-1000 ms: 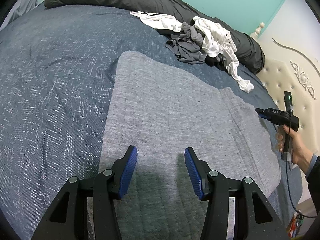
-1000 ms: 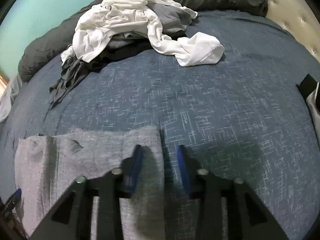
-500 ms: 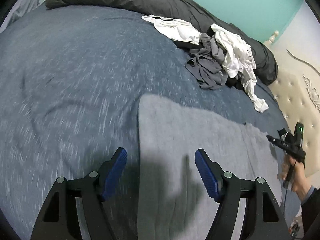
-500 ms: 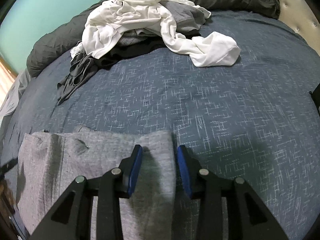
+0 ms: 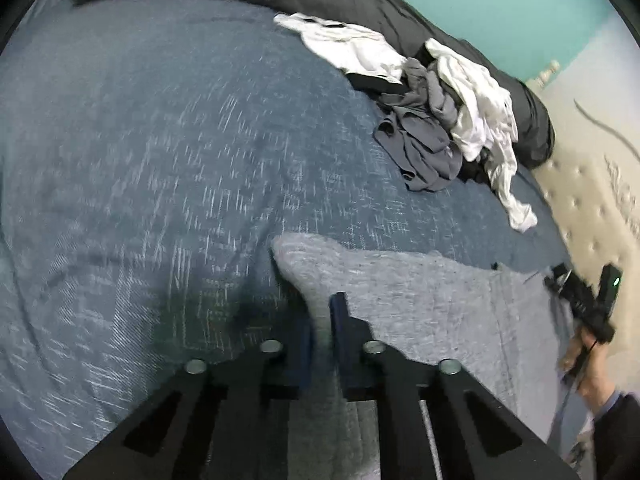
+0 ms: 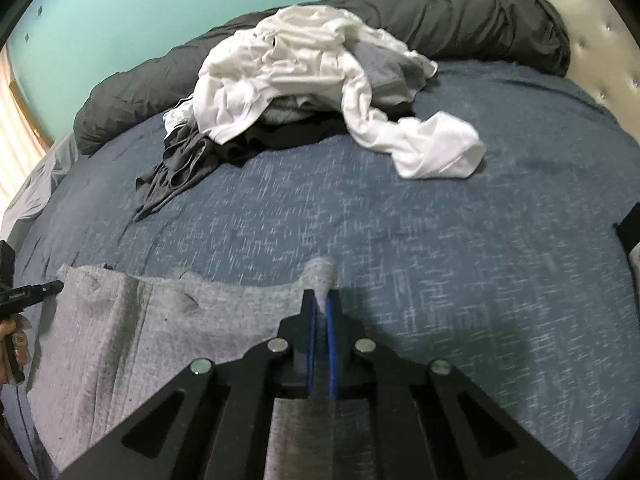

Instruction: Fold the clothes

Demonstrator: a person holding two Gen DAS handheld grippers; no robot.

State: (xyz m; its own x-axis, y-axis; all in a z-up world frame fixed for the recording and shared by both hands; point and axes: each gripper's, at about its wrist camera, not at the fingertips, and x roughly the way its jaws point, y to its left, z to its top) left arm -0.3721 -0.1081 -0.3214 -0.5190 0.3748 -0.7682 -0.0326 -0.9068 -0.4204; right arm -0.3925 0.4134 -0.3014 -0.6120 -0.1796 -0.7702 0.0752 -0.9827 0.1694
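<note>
Light grey knit garment (image 5: 420, 300): it lies spread on the near part of the blue flecked bedspread (image 5: 160, 160), and you hold it at two corners, one in each tool.
Containers: none in sight; the loose clothes sit straight on the bedspread.
Your left gripper (image 5: 320, 320): its blue pads are drawn close together on the far left corner of the grey garment, and the cloth rises in a small peak just past the tips.
Your right gripper (image 6: 320, 316): clamped nearly flat on the garment's far right corner, with a tuft of grey cloth standing up between and beyond the blue pads.
Your hands: in the left view your right hand (image 5: 580, 352) grips its tool at the right edge; in the right view your left hand (image 6: 14, 344) shows at the left edge.
Pile of white, grey and black clothes (image 6: 304, 92): heaped on the far side of the bedspread, well apart from the grey garment, against the rolled dark grey duvet (image 6: 460, 16).
Change since half a second ago: both pairs of pads then stood apart over the flat cloth; both have now closed on it, and each gripped corner is lifted off the bedspread.
</note>
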